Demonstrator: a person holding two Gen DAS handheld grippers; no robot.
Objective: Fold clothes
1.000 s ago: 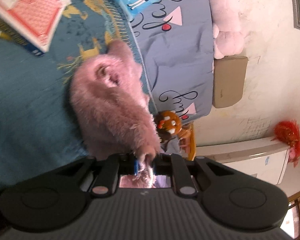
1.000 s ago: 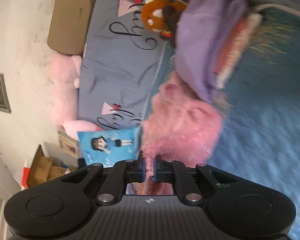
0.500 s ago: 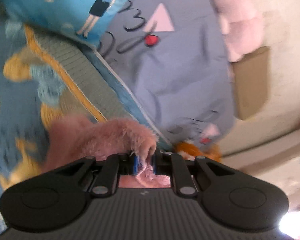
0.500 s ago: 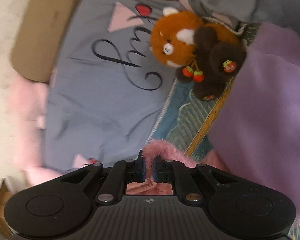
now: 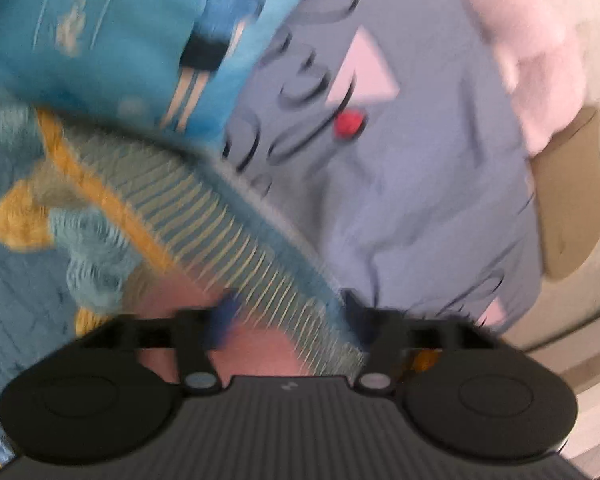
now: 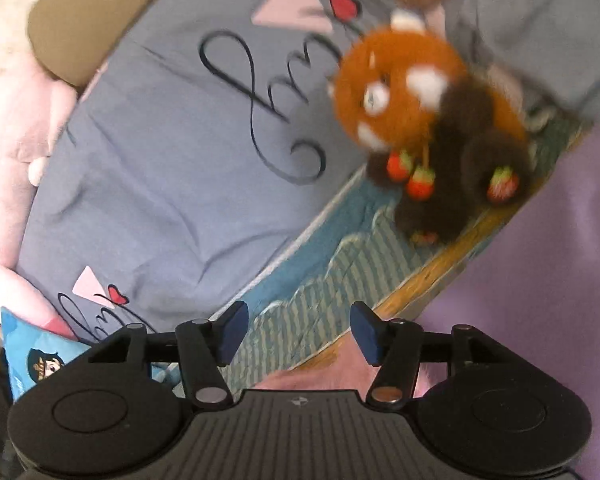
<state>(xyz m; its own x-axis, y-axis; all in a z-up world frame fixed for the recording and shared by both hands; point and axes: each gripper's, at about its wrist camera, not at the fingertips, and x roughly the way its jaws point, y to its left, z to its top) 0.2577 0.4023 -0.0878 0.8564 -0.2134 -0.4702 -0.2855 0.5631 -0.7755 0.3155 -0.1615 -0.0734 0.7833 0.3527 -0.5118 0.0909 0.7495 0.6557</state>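
Along the bottom of both frames, the pink fuzzy garment (image 6: 300, 376) lies released just under the fingers; left gripper (image 5: 288, 316) has just sprung wide, right gripper (image 6: 296, 332) half open, both empty

The right gripper (image 6: 296, 330), its jaws just opened and empty, hangs above the pink fleece (image 6: 300, 378).

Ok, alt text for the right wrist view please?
The right tongs stand open over a blue patterned bedspread, with pink fluffy clothing just below them. Beyond lie a red panda plush and a grey pillow.
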